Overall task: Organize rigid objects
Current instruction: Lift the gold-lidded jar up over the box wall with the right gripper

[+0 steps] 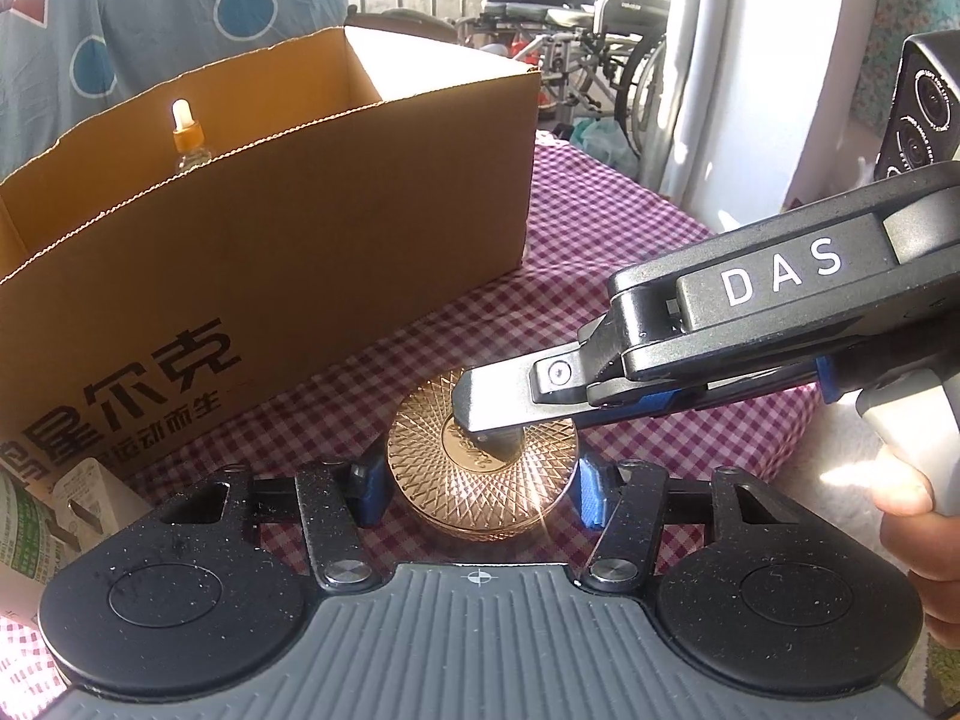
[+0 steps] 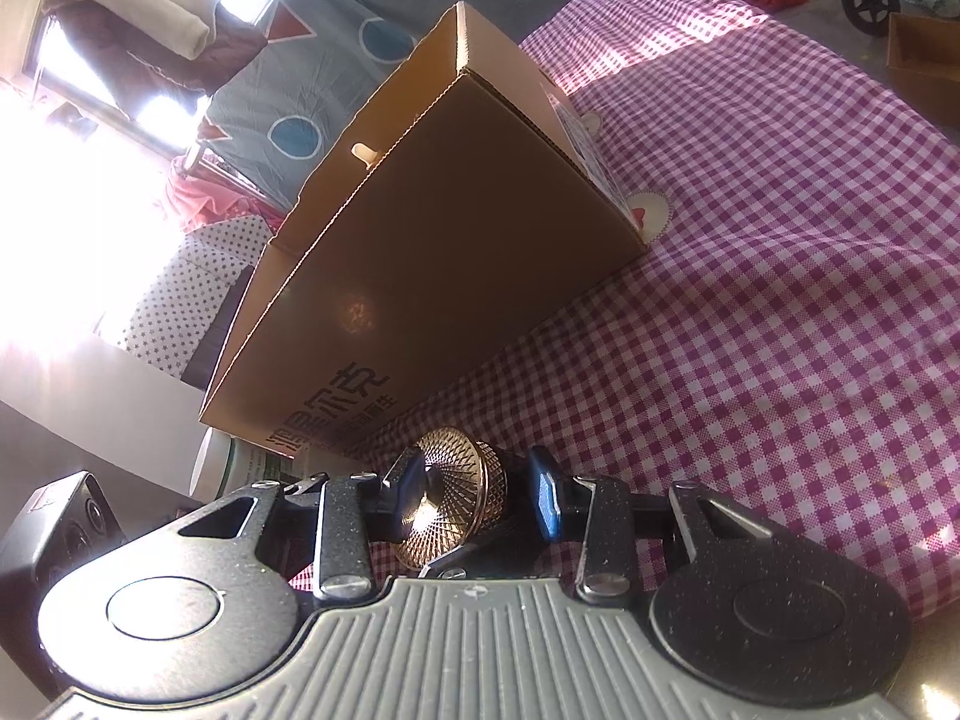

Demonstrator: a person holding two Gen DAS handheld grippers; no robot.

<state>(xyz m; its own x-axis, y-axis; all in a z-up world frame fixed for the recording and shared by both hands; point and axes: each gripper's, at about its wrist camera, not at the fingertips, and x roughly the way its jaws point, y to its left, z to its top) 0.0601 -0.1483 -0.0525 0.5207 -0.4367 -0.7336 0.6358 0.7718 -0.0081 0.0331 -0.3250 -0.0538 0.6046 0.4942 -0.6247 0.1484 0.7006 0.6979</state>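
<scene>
Currently one gold patterned round jar point(image 1: 483, 471) sits on the checked tablecloth point(image 1: 630, 216), just in front of the cardboard box point(image 1: 270, 252). Left gripper point(image 1: 477, 489): jaws straddle the jar, one blue pad on each side; whether the pads press the rim or stand just clear of it cannot be told. Right gripper point(image 2: 474, 495): in the left wrist view one of its fingers point(image 1: 510, 396) lies across the jar's lid; in its own view the jar sits between its jaws, one pad against the lid, the far pad apparently clear. Grasp unconfirmed.

Risks, as judged:
- Both tools work the same small jar; fingers may collide or knock it sideways.
- The lid looks smooth and shiny, so a pad could slip off it.
- A lift toward the box could catch its near wall, which stands tall beside the jar.

Count: jar, one; box, one; dropper bottle point(image 1: 189, 141) inside the box, one; green-printed package point(image 1: 36, 531) left of the box, one seen; grippers, two.
</scene>
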